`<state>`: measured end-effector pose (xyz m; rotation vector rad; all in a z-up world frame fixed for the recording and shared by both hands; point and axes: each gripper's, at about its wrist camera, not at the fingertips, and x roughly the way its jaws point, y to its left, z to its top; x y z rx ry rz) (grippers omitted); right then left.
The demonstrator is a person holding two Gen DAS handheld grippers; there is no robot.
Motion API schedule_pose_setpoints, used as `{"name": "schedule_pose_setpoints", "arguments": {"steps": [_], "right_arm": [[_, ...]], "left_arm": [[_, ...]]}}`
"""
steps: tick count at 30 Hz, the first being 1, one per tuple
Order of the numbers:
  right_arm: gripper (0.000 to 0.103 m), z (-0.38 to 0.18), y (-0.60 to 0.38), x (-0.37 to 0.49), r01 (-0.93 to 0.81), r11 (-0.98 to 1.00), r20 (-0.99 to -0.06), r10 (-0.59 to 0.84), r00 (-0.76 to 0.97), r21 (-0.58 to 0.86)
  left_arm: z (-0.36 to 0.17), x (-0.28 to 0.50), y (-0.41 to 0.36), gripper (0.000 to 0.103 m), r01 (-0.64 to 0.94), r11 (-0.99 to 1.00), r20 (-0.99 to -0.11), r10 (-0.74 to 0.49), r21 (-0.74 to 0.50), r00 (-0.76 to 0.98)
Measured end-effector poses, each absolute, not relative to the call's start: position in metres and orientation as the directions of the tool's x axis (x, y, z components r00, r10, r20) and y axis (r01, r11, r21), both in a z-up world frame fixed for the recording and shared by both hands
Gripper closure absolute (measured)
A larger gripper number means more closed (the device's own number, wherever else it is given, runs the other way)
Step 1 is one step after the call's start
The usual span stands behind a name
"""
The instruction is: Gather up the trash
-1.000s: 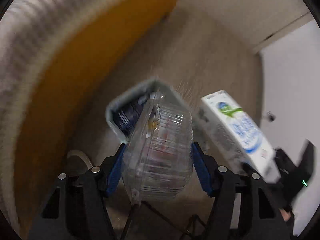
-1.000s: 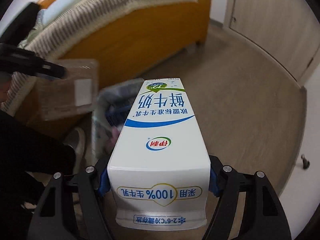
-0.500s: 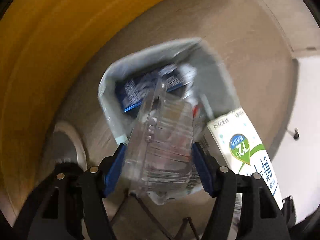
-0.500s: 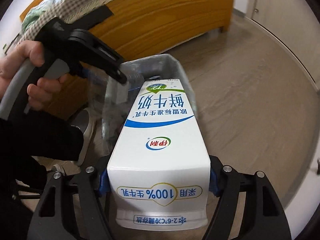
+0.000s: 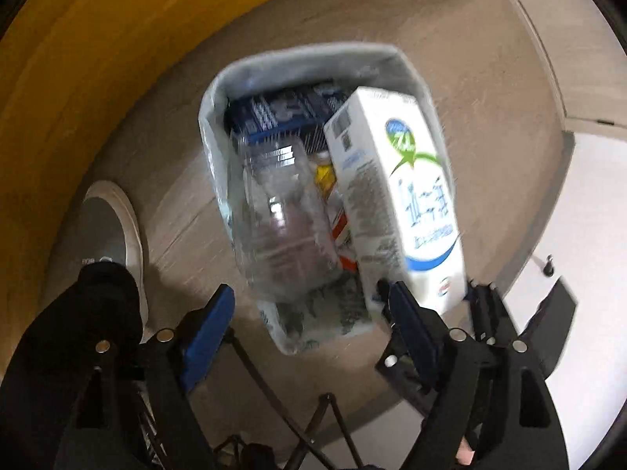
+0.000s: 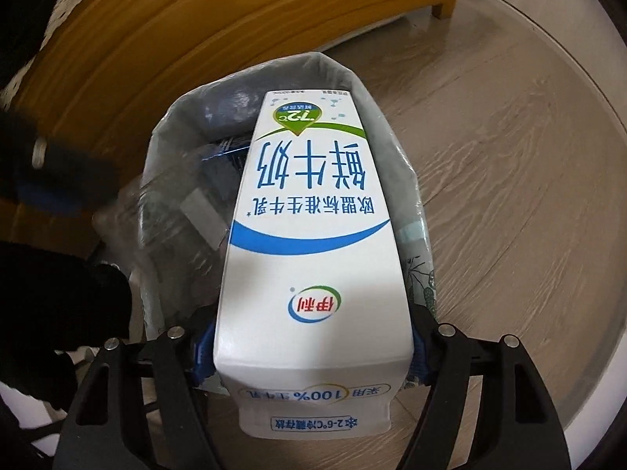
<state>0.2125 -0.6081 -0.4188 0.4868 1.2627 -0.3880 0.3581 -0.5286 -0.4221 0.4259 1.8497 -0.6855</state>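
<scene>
Two grippers are hovering over the lined trash bin point(image 5: 243, 78) on the floor: the left gripper point(image 5: 309, 337), jaws just opening, is dropping a clear plastic container point(image 5: 282, 219) inside, while the right gripper point(image 6: 313, 348) is clamping a milk carton point(image 6: 313, 235) above it.

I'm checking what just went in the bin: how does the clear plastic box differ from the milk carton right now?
The plastic box is see-through; the milk carton is white with blue and green print. The box is free of the left gripper, whose fingers have just been opening, and sits in the bin; the carton is clamped in the right gripper, tipped nose-down. Both are over the lined bin's mouth.
</scene>
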Motion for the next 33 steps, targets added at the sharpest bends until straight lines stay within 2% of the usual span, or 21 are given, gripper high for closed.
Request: {"name": "schedule_pose_setpoints", "arguments": {"steps": [4, 7, 15, 20, 22, 26, 31, 33], "right_arm": [[0.028, -0.42, -0.61, 0.214, 0.516, 0.853, -0.975, -0.044, 0.219, 0.078], [0.024, -0.416, -0.605, 0.218, 0.504, 0.863, -0.976, -0.079, 0.204, 0.035], [0.023, -0.379, -0.604, 0.225, 0.503, 0.864, -0.965, -0.14, 0.223, -0.01], [0.023, -0.344, -0.606, 0.232, 0.499, 0.865, -0.958, -0.189, 0.215, -0.059], [0.023, -0.327, -0.607, 0.239, 0.503, 0.861, -0.952, -0.213, 0.22, -0.077], [0.023, -0.284, -0.602, 0.256, 0.508, 0.858, -0.934, -0.235, 0.268, -0.07], [0.023, -0.217, -0.561, 0.299, 0.446, 0.893, -0.894, -0.244, 0.376, -0.056], [0.023, -0.193, -0.537, 0.318, 0.401, 0.914, -0.873, -0.24, 0.424, -0.057]], "left_arm": [[-0.427, 0.36, -0.52, 0.026, 0.567, 0.788, -0.93, -0.018, -0.24, -0.368], [-0.41, 0.363, -0.513, 0.025, 0.545, 0.798, -0.937, -0.069, -0.258, -0.342], [-0.389, 0.354, -0.502, 0.025, 0.567, 0.782, -0.948, -0.089, -0.257, -0.307], [-0.342, 0.37, -0.489, 0.025, 0.588, 0.776, -0.973, -0.163, -0.228, -0.162], [-0.316, 0.381, -0.475, 0.025, 0.557, 0.79, -0.966, -0.233, -0.257, -0.116], [-0.251, 0.4, -0.433, 0.024, 0.524, 0.782, -0.925, -0.377, -0.337, -0.032], [-0.179, 0.419, -0.361, 0.024, 0.521, 0.779, -0.879, -0.465, -0.349, 0.105], [-0.152, 0.428, -0.325, 0.019, 0.505, 0.789, -0.857, -0.487, -0.35, 0.167]]}}
